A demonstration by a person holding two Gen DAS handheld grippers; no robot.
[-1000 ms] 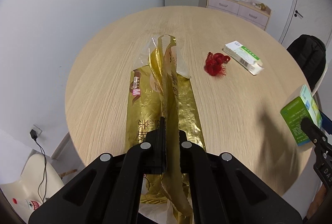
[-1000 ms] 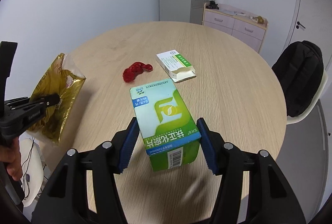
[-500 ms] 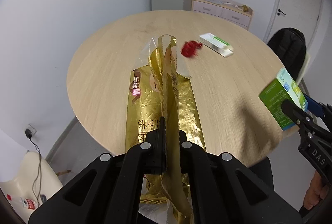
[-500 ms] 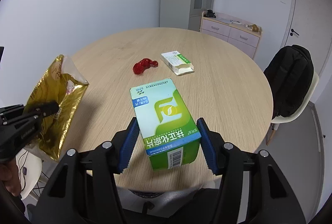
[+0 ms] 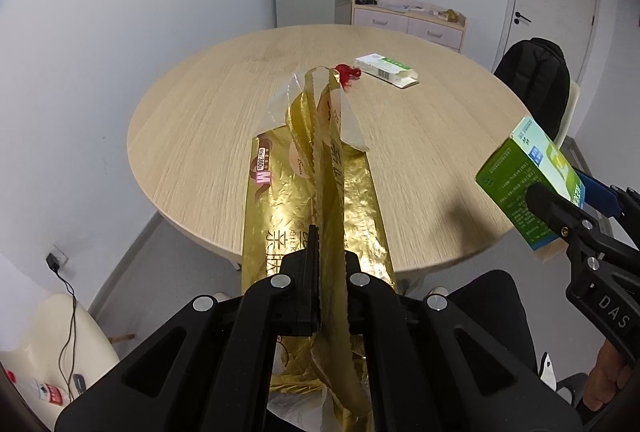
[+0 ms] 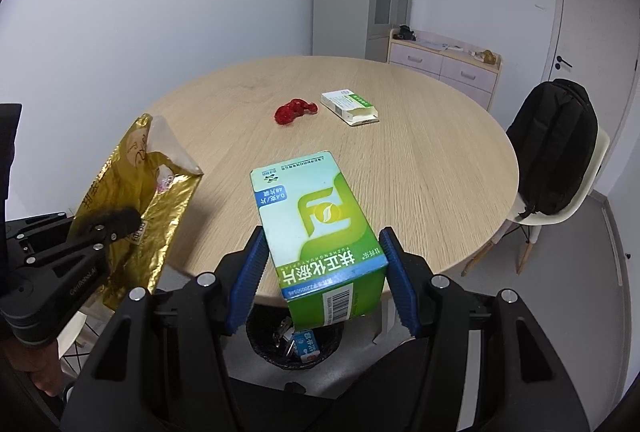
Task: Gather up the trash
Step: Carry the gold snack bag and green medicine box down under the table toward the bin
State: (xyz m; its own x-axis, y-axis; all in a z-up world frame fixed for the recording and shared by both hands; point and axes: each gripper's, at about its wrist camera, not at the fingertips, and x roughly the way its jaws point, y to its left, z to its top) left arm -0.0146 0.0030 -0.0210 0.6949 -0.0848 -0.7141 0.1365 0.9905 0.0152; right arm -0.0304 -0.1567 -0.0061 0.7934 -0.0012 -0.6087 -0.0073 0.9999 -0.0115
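In the left wrist view, the left gripper is keeping its jaws fully closed on a crumpled gold foil bag, which is stretching from the jaws toward 12 o'clock over the near rim of the round wooden surface. Past the bag's torn mouth a red wrapper is lying on the surface, with a white and green box just beside it at 3 o'clock. At 3 o'clock of the frame, the right gripper is carrying a green carton beyond the surface's edge.

In the right wrist view, the right gripper is holding the green carton between its blue pads, jaws about half spread and pressing on its two sides. Below the carton, at 6 o'clock, a black bin holding scraps is sitting on the floor. At 9 o'clock the left gripper is gripping the gold foil bag. The red wrapper and white and green box are lying toward 12 o'clock on the surface.
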